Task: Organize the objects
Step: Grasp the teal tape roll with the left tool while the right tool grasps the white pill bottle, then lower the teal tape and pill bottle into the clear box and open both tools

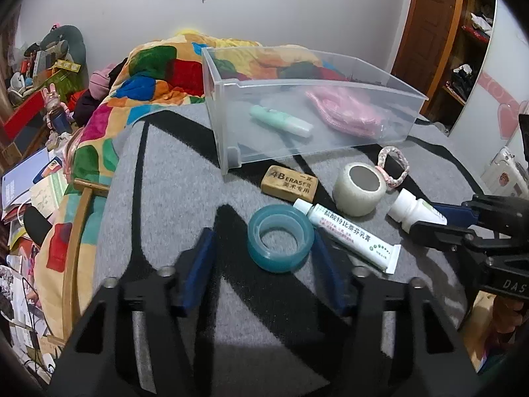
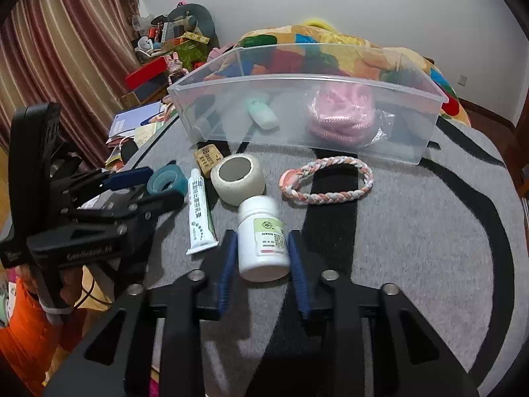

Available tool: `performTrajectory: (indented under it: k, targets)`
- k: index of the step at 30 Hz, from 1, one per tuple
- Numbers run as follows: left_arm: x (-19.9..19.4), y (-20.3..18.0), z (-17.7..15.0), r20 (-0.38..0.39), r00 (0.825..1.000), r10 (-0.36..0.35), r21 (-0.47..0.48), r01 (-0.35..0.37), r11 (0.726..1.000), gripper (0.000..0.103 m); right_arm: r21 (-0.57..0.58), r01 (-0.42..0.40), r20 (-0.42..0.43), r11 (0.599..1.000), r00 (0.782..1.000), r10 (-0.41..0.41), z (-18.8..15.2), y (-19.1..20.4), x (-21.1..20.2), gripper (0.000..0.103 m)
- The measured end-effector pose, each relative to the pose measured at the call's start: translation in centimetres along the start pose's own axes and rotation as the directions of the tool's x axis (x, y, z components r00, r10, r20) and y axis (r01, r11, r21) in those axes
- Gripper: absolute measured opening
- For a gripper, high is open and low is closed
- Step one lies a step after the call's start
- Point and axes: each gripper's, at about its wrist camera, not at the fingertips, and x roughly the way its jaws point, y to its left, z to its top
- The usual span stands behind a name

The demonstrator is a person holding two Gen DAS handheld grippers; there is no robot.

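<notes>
A clear plastic bin stands on the grey mat and holds a mint tube and a pink knit bundle. In front of it lie an eraser, a white tape roll, a braided ring, an ointment tube and a blue tape roll. My left gripper is open around the blue tape roll, fingers on either side. My right gripper is shut on a white pill bottle lying on the mat.
A colourful quilt lies behind the bin. Books and clutter fill the floor at the left. A wooden door and shelves stand at the right. The mat extends grey and black to the right.
</notes>
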Motion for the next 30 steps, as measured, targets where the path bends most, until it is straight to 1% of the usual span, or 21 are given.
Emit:
performTrajectory:
  k: [1,2,8,13,19,24,27,30]
  targets:
    - [-0.1,0.0,0.0,0.002,1.0,-0.009,0.002,0.009,1.0,0.041,-0.003,0.004,0.005,1.0,1.0,-0.004,-0.1,0.0,-0.1,0.027]
    - [-0.2,0.0,0.0,0.005,1.0,-0.016,0.005,0.016,1.0,0.038,-0.004,0.013,0.016,1.0,1.0,-0.013,-0.3,0.0,-0.3,0.027]
    - [-1.2,0.1,0.0,0.043,0.999,-0.004,0.001,0.004,1.0,0.038,0.0,0.023,0.069,1.0,0.997,-0.023,0.0,-0.3,-2.2,0.027]
    - [-2.7,0.0,1.1,0.086,0.996,-0.005,0.003,0.005,1.0,0.038,0.002,0.036,0.135,0.999,0.99,-0.036,1.5,-0.5,-4.2,0.027]
    - [-4.5,-0.2,3.4,0.151,0.988,-0.015,0.001,0.015,1.0,0.038,0.011,0.068,0.214,0.998,0.974,-0.068,4.4,-1.0,-5.7,0.027]
    - [-5.2,-0.4,6.0,0.203,0.979,-0.017,0.002,0.017,1.0,0.038,0.016,0.087,0.24,0.996,0.967,-0.088,6.8,-0.9,-5.9,0.027]
    - [-4.8,-0.3,7.7,0.208,0.978,-0.03,-0.004,0.032,0.999,0.038,0.018,0.094,0.252,0.995,0.963,-0.095,8.4,-1.0,-5.6,0.027]
    - [-4.1,-0.3,9.2,0.204,0.979,-0.026,-0.008,0.028,1.0,0.038,0.026,0.092,0.25,0.995,0.963,-0.095,10.0,-1.1,-5.0,0.027]
